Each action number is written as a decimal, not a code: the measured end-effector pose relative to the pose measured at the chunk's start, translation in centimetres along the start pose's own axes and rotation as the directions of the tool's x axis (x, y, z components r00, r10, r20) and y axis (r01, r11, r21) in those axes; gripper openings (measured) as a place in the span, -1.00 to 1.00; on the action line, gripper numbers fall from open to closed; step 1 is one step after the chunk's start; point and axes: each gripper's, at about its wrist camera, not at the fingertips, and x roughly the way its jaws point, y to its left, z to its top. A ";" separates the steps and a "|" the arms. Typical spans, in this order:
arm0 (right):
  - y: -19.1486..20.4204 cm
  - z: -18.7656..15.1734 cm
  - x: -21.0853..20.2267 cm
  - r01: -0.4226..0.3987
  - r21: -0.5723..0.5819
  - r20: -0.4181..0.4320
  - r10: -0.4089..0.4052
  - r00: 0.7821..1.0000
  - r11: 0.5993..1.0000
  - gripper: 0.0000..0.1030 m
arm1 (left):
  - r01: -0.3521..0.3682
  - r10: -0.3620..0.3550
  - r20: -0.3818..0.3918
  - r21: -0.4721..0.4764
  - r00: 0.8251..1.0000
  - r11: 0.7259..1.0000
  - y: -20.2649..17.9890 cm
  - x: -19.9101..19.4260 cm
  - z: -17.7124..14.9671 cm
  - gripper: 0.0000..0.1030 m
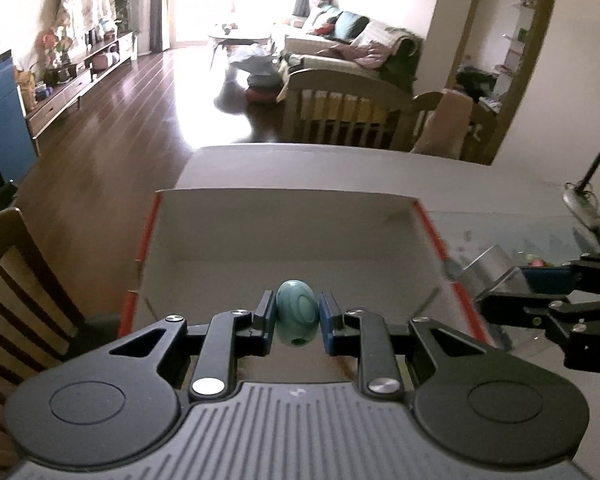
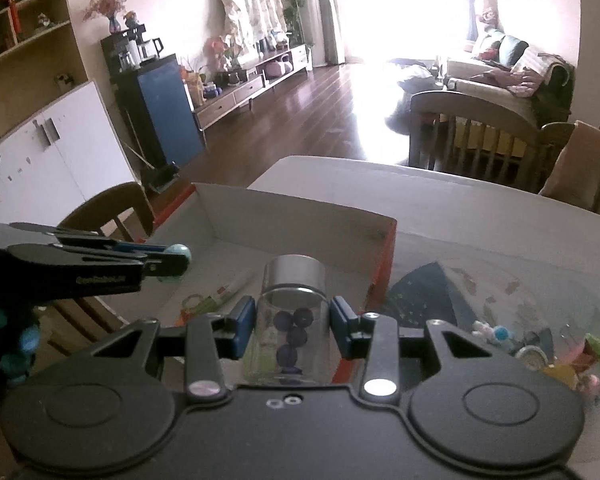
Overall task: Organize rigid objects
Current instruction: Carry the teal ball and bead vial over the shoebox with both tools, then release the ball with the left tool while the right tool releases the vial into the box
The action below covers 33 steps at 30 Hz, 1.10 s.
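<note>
My left gripper (image 1: 297, 314) is shut on a teal oval bead (image 1: 297, 313) and holds it above the open white cardboard box with red edges (image 1: 288, 236). In the right wrist view the left gripper (image 2: 178, 261) and its bead (image 2: 179, 251) hang over the box's left part. My right gripper (image 2: 293, 324) is shut on a clear glass jar with a silver lid (image 2: 294, 312) holding dark blue beads, over the box's right edge (image 2: 384, 256). The right gripper (image 1: 500, 300) also shows at the right of the left wrist view.
The box lies on a pale table (image 2: 480, 216). Small items lie in the box (image 2: 216, 300). A pile of small colourful objects (image 2: 540, 352) and a dark sheet (image 2: 424, 292) sit right of the box. Wooden chairs (image 1: 16, 280) (image 2: 472, 132) stand around the table. A lamp (image 1: 592, 184) stands at right.
</note>
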 end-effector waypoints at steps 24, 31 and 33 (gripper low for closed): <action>0.6 2.5 13.3 0.111 -0.072 -0.165 -0.121 0.979 0.991 -0.22 | -0.084 0.102 -0.199 0.095 0.975 0.992 3.2 12.0 1.9 -0.56; 1.7 2.0 14.4 0.101 -0.097 -0.197 -0.119 0.973 0.990 -0.23 | -0.089 0.116 -0.277 0.108 0.954 0.990 3.5 13.6 1.4 -0.56; 2.0 1.7 14.8 0.098 -0.108 -0.222 -0.120 0.968 0.989 -0.23 | -0.084 0.114 -0.294 0.112 0.949 0.990 3.5 13.8 1.1 -0.56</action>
